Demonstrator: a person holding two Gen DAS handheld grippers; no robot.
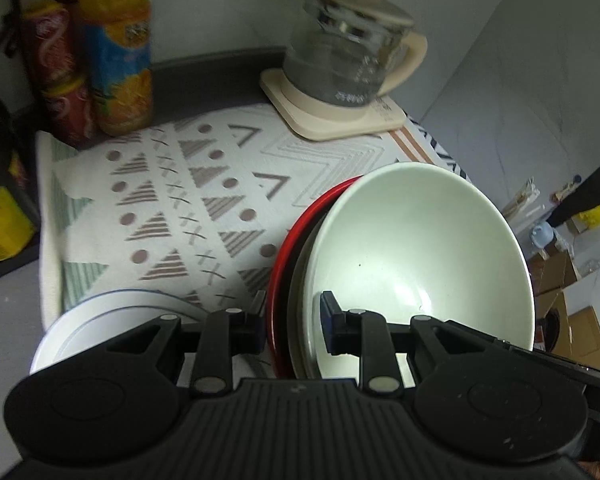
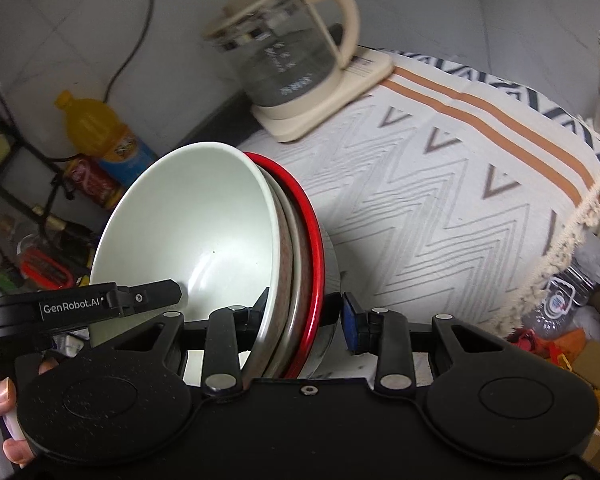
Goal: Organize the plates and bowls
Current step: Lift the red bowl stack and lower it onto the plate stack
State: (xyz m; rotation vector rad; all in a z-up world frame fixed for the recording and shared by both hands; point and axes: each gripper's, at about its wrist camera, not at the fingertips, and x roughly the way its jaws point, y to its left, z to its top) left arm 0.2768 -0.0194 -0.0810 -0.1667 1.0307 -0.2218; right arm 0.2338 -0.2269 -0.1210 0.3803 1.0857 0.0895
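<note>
At lower centre of both views, the left gripper [image 1: 293, 326] and right gripper [image 2: 305, 318] each clamp their fingers on the tilted stack of pale green ceramic bowl [image 1: 416, 256], beige plate [image 2: 290, 240] and red-rimmed plate [image 1: 278, 264], above the patterned cloth [image 1: 172, 200] covering the worktop.

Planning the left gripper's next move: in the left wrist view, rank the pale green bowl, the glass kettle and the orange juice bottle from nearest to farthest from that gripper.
1. Pale green bowl, stacked with the red-rimmed plate, between the fingers of the left gripper.
2. Orange juice bottle, far left; glass kettle, far right on its cream base: too close to call.
</note>
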